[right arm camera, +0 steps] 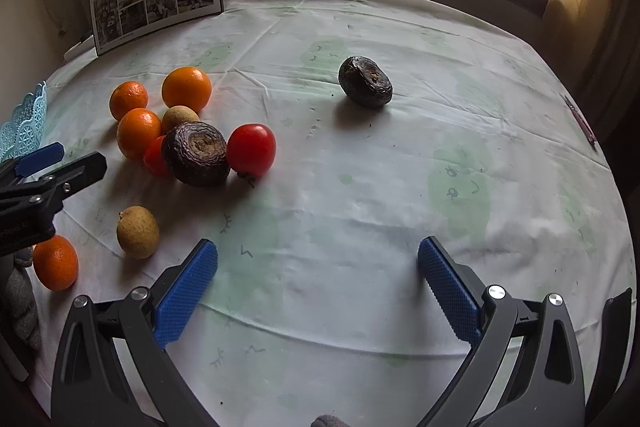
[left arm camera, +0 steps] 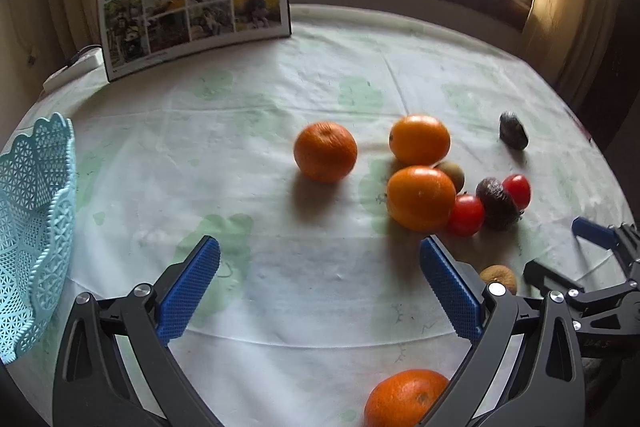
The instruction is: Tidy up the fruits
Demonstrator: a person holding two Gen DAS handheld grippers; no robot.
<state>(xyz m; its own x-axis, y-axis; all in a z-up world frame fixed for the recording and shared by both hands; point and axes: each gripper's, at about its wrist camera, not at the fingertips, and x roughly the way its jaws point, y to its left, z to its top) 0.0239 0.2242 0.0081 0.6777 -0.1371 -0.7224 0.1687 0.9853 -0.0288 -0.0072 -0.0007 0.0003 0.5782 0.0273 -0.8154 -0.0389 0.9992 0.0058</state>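
Left gripper (left arm camera: 320, 291) — wide-spread above orange (left arm camera: 404, 399)

The left gripper (left arm camera: 320, 291) has two dark grey plastic arms with holes cut in them. Round silver screws sit at the joints. Its fingers (left arm camera: 188, 291) wear bumpy blue pads. The right gripper (right arm camera: 318, 291) looks the same, with blue pads (right arm camera: 448, 291) too.

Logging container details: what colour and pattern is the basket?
Light blue basket, lattice openwork with a scalloped rim; clearest in the left wrist view.
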